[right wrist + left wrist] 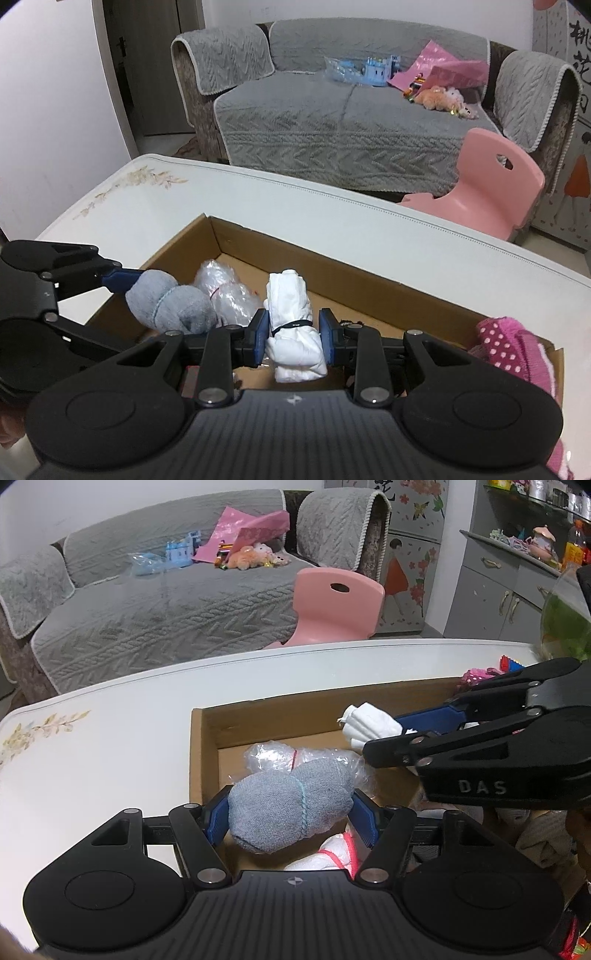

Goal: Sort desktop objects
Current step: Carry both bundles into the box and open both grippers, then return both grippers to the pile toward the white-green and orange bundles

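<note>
My left gripper [290,821] is shut on a grey-blue rolled sock bundle [284,805], held over the open cardboard box [207,734]. The same grey bundle [170,306] appears at the left of the right wrist view, with the left gripper's blue pad [122,277] against it. My right gripper [293,341] is shut on a white rolled cloth bundle [291,332] tied with a dark band, also above the box [332,269]. That white bundle [365,727] sticks out past the right gripper's blue fingers [428,716]. A clear plastic bag [273,755] lies on the box floor.
The box stands on a white table [110,746] with a floral print at its corner. A pink dotted cloth [513,350] lies at the box's right end. A white bundle with pink trim [332,856] sits below my left jaws. Beyond are a pink chair [332,605] and grey sofa [166,620].
</note>
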### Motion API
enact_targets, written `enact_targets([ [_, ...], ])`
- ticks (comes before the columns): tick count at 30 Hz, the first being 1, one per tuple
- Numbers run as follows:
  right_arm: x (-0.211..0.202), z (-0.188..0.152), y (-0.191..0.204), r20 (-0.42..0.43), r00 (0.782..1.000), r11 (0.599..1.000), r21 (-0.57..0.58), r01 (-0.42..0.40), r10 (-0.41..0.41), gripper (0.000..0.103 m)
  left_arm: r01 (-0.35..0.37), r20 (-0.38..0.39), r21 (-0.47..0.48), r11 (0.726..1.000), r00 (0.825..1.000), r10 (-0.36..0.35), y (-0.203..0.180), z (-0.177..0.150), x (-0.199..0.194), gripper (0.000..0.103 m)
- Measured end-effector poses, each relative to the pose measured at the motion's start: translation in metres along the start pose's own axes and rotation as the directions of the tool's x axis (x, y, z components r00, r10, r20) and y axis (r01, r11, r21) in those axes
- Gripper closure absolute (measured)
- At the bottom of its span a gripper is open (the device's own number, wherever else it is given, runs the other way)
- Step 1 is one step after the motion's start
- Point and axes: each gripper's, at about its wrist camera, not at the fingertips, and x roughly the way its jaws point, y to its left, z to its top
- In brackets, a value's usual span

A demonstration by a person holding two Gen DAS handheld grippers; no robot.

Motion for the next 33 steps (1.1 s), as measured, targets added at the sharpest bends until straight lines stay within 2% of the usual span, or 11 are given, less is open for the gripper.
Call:
enact_targets([
  [10,0.009,-0.001,0.003,-0.026,1.000,1.000,-0.010,0.016,-0.016,0.075,0.003,-0.006,-0.007,1.000,1.000,-0.003,-0.004,-0.003,0.005,0.031],
  [13,0.012,-0.003,0.002,-0.030,0.999,1.000,-0.006,0.027,-0.027,0.075,0.036,-0.019,0.000,0.999,0.999,-0.036,-0.008,-0.006,0.007,0.018],
  [15,0.009,-0.004,0.001,-0.020,0.999,1.000,-0.002,0.027,-0.027,0.067,0.028,-0.004,0.021,0.999,1.000,-0.028,-0.014,-0.007,0.003,0.002],
  [16,0.004,-0.003,0.002,-0.006,1.000,1.000,-0.002,0.030,-0.030,0.057,0.017,0.006,0.031,0.999,1.000,-0.017,-0.016,-0.007,0.001,0.000],
  [17,-0.001,-0.003,0.001,0.009,0.999,1.000,0.001,0.030,-0.030,0.040,0.011,0.018,0.035,0.999,1.000,-0.012,-0.017,-0.008,-0.003,0.001],
  [19,-0.015,-0.001,0.001,0.049,0.998,1.000,0.002,0.029,-0.029,0.029,0.011,0.035,0.029,1.000,0.999,-0.012,-0.017,-0.007,-0.011,0.001],
  [26,-0.097,-0.003,-0.002,0.187,0.982,1.000,-0.010,0.019,-0.016,0.026,0.027,0.128,0.019,0.999,0.991,-0.029,-0.015,-0.012,-0.074,0.001],
  [29,-0.141,-0.027,-0.009,0.236,0.972,1.000,-0.019,0.007,-0.002,0.020,0.059,0.156,0.011,0.998,0.986,-0.060,-0.018,-0.032,-0.105,0.001],
  [33,-0.185,-0.079,-0.013,0.260,0.966,1.000,-0.018,0.004,0.001,0.013,0.111,0.156,0.000,0.994,0.982,-0.109,-0.031,-0.075,-0.134,0.001],
])
